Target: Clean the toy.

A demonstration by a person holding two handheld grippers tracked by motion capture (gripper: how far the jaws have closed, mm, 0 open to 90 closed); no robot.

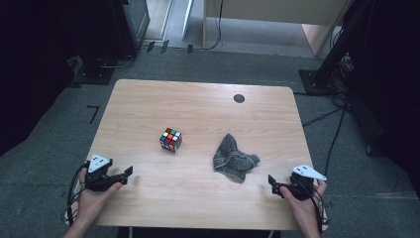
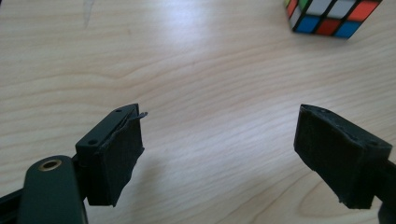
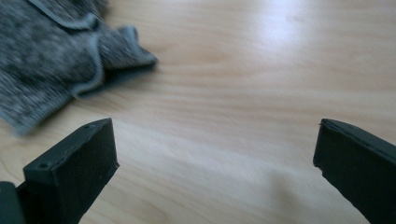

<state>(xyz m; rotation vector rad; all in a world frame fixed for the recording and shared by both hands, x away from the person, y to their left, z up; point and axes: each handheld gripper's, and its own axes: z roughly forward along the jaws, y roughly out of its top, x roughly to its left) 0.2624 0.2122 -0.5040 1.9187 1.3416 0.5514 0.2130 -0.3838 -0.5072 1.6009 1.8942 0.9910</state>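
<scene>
Both tongs open and empty at the bench's (image 1: 148, 208) near edge — left tongs (image 1: 130, 171) short of the puzzle cube (image 1: 170, 139) at mid-bench, right tongs (image 1: 271, 181) just beside the crumpled grey cloth (image 1: 233, 158) — risking a nudged, skidding cube or a snagged fold.

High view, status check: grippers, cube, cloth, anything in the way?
Left gripper open, empty. Right gripper open, empty. Cube and grey cloth lie untouched on table. Nothing between grippers and either.
</scene>
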